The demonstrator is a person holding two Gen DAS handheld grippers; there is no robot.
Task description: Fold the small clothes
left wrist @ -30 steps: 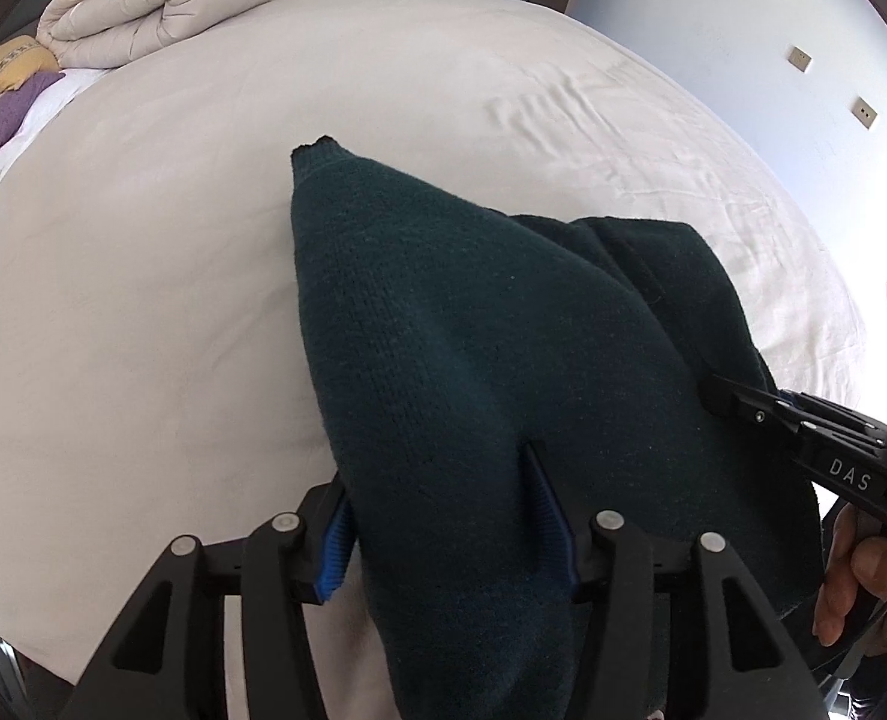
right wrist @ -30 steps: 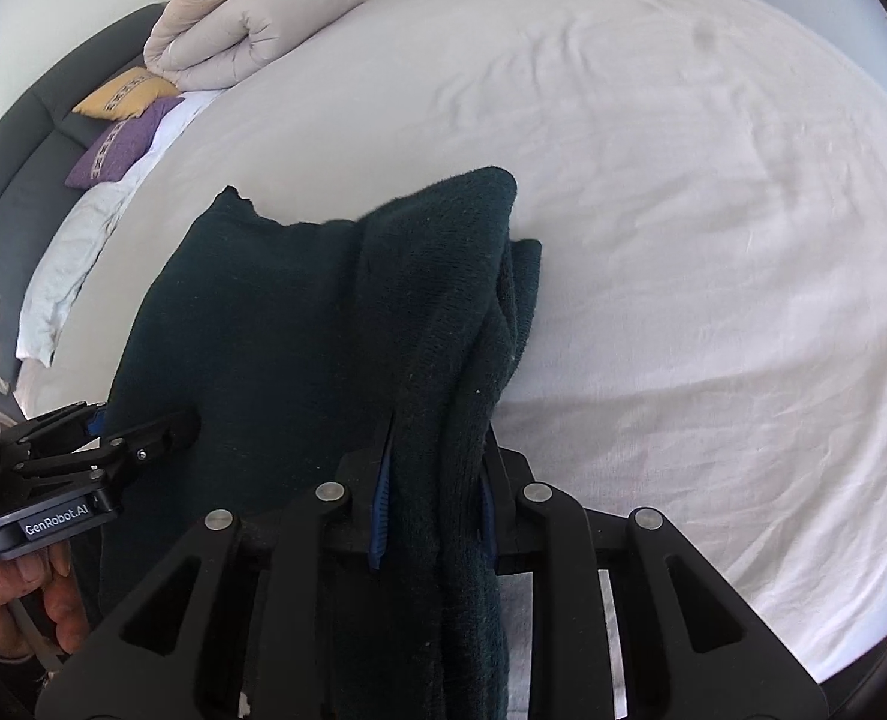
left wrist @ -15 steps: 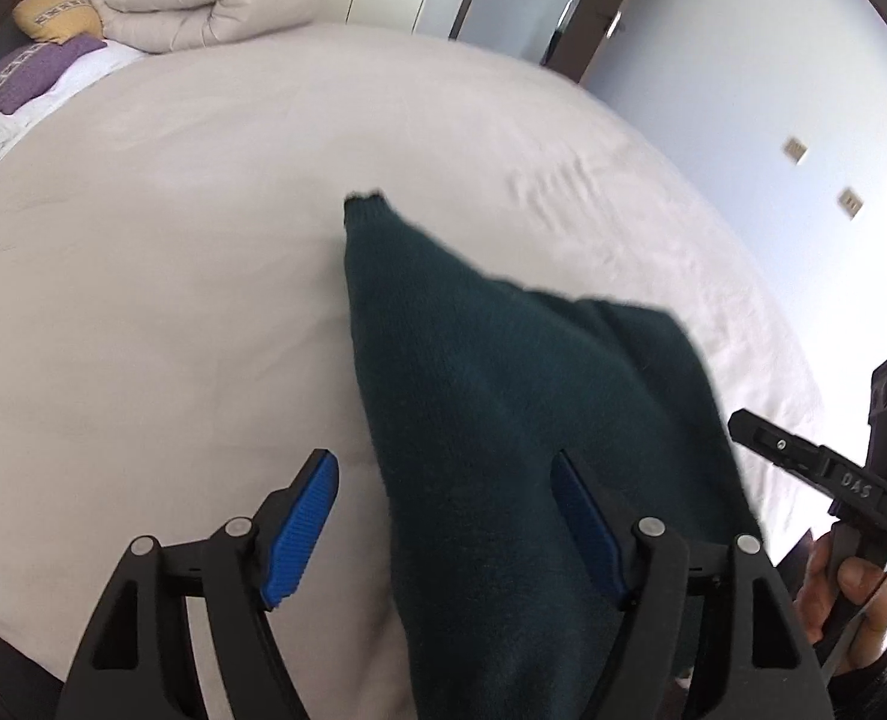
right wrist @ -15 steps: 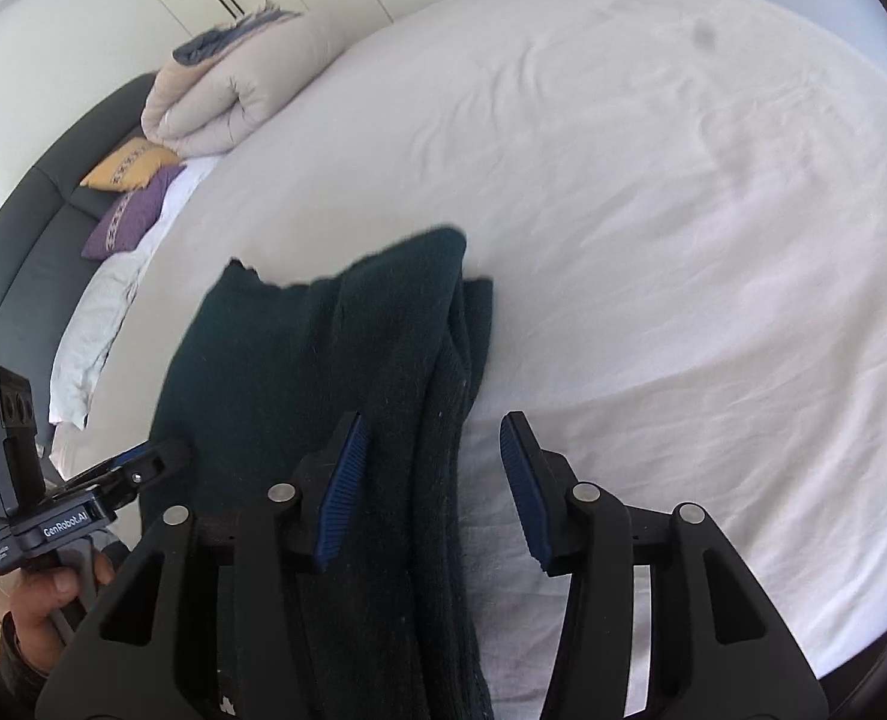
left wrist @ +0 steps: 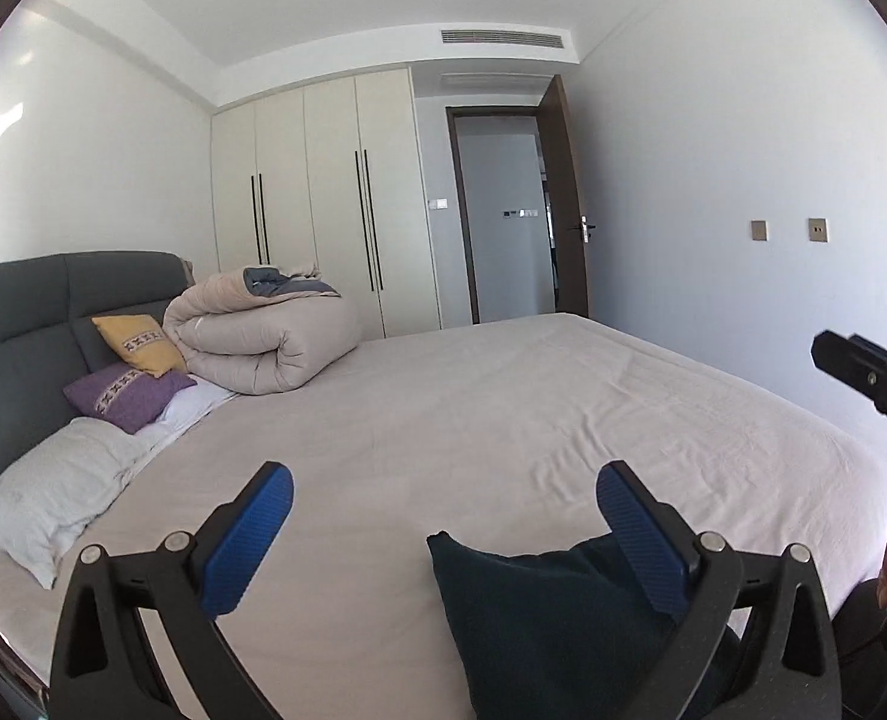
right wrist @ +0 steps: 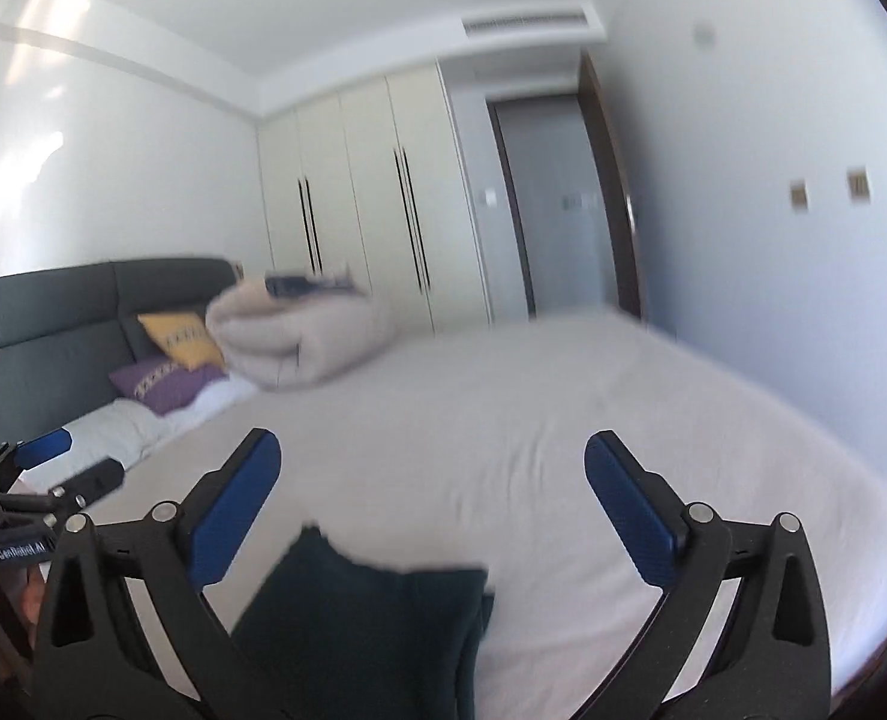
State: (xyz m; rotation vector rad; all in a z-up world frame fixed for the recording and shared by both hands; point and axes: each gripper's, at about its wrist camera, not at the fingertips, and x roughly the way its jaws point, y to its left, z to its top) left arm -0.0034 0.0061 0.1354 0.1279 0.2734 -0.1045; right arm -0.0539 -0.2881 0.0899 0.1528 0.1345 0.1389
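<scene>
Left gripper [left wrist: 443, 531]: blue pads spread wide, nothing between them. Right gripper [right wrist: 431, 510]: likewise spread wide, holding nothing (view blurred). Dark green knit garment [left wrist: 539, 618] lies folded on bed sheet [left wrist: 503, 408], bottom centre-right of left wrist frame, its pointed corner between the fingers; bottom centre in right wrist frame. Rolled beige duvet [left wrist: 269, 339] at centre left, yellow pillow [left wrist: 137, 342] and purple pillow [left wrist: 128, 393] against grey headboard [left wrist: 35, 312]. Wardrobe [left wrist: 317, 204] upper centre.

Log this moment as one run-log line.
left gripper: open | right gripper: open | sweater: lying on bed, released | view: right blurred
</scene>
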